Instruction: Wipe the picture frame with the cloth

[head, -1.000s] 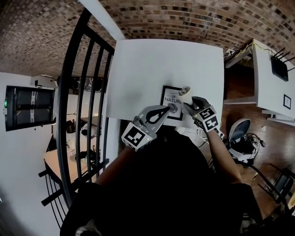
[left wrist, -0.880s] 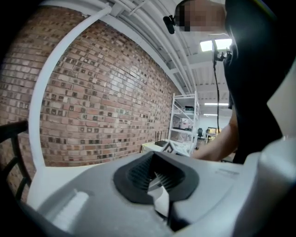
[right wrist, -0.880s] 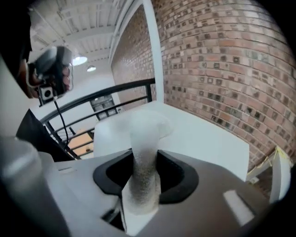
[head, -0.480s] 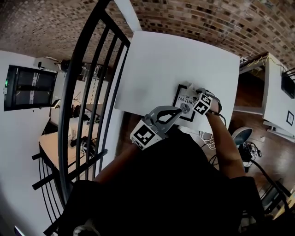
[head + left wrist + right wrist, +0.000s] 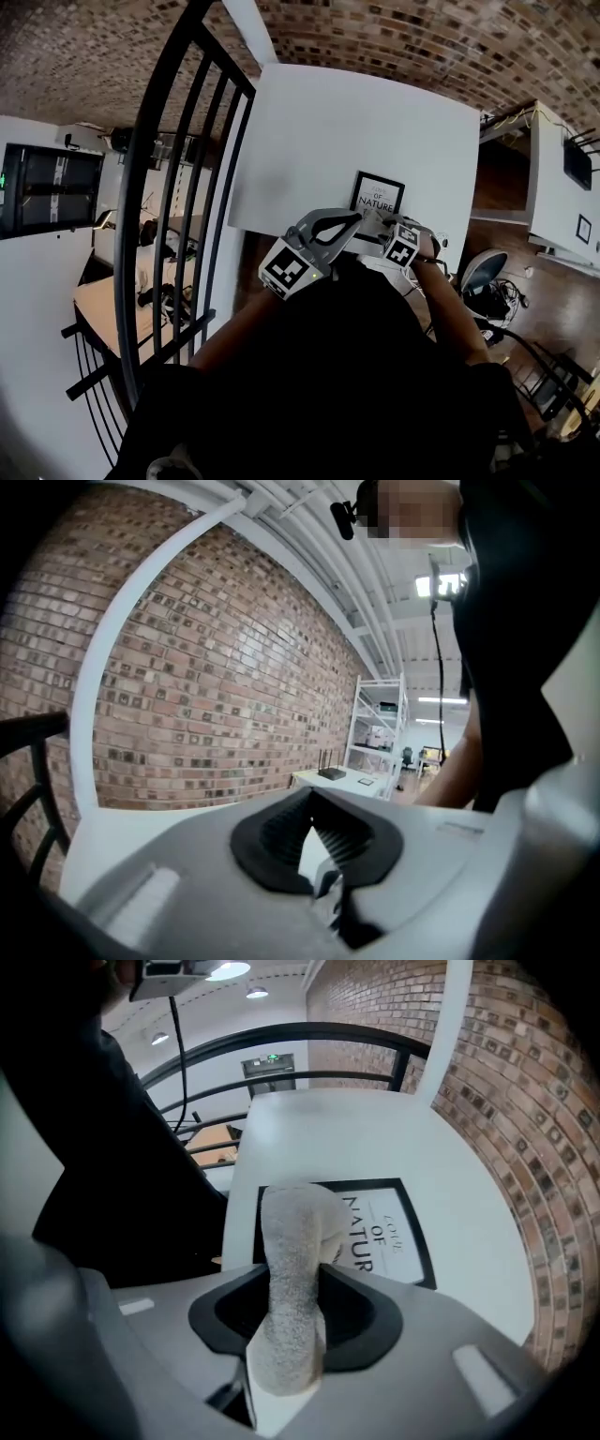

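A black picture frame with a white print reading "NATURE" lies flat near the front edge of the white table. In the right gripper view the frame lies just ahead of the jaws. My right gripper is shut on a grey cloth, which sticks up past the jaws and hangs over the frame's near left part. In the head view the right gripper sits at the frame's near edge. My left gripper is shut and empty, right beside it; its own view shows the left gripper pointing at the brick wall.
A black metal railing runs along the table's left side. The brick wall backs the table. A second white desk with a router stands to the right, with a chair and cables on the wood floor below.
My right gripper has drawn the cloth back from over the frame's upper right to its near edge, towards the person. The left gripper has stayed close by, still shut.
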`<state>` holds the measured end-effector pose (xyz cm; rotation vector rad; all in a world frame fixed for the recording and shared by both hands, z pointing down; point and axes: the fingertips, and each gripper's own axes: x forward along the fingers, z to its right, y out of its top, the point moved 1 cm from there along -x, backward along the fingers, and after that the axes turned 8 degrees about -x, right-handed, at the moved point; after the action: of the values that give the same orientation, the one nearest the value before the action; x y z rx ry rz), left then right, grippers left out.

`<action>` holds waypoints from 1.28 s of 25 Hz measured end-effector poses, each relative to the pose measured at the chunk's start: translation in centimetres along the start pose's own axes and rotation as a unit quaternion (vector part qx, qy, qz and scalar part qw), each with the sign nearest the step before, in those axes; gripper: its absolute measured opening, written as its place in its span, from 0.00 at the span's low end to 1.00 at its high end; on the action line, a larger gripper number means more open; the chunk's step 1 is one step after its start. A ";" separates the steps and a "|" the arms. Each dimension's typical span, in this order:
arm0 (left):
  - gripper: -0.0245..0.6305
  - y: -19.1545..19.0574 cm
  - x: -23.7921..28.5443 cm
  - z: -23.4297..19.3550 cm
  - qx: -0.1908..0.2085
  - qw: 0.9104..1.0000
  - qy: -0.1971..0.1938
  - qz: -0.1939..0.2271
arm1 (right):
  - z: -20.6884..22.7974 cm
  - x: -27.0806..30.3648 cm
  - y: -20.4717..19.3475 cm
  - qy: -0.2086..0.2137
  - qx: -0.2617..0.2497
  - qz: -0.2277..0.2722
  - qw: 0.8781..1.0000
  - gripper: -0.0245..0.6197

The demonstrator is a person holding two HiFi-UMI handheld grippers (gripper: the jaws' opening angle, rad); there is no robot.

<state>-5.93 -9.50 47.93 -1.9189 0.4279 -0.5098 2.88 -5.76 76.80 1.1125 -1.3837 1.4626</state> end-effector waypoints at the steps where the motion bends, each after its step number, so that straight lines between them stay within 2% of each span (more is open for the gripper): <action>1: 0.04 0.0 0.1 -0.1 0.002 1.000 -0.002 -0.001 | -0.8 0.0 0.0 0.006 0.002 0.002 1.000 0.28; 5: 0.04 0.0 0.2 -0.1 0.005 1.000 -0.005 -0.003 | -3.3 -0.4 0.3 0.027 0.009 0.012 1.000 0.28; 7: 0.04 -0.1 0.2 0.1 0.004 1.000 -0.004 -0.005 | -3.1 -0.6 0.2 0.019 0.017 0.019 0.999 0.28; 11: 0.04 -0.5 -0.3 0.2 -0.001 1.000 0.004 -0.009 | 1.7 -1.5 1.0 -0.033 0.033 0.037 0.998 0.28; 14: 0.04 -0.9 -0.8 -0.1 -0.007 1.000 0.015 -0.012 | 6.5 -1.8 2.0 -0.082 0.021 0.032 0.996 0.28; 20: 0.04 -2.1 -2.2 -0.1 -0.008 0.999 0.035 -0.017 | 11.9 0.0 4.2 -0.105 -0.005 0.003 0.994 0.28; 24: 0.04 -2.6 -2.6 -0.5 -0.015 0.999 0.047 -0.016 | 12.0 1.4 5.5 -0.094 -0.021 -0.010 0.995 0.28; 32: 0.04 -3.7 -2.5 -2.3 -0.011 0.998 0.055 -0.009 | 5.3 2.4 6.8 -0.022 -0.050 -0.016 0.998 0.28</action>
<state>-9.07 -8.58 51.82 -1.9241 0.4890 -0.6280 -3.96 -11.54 77.27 1.1041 -1.4458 1.3393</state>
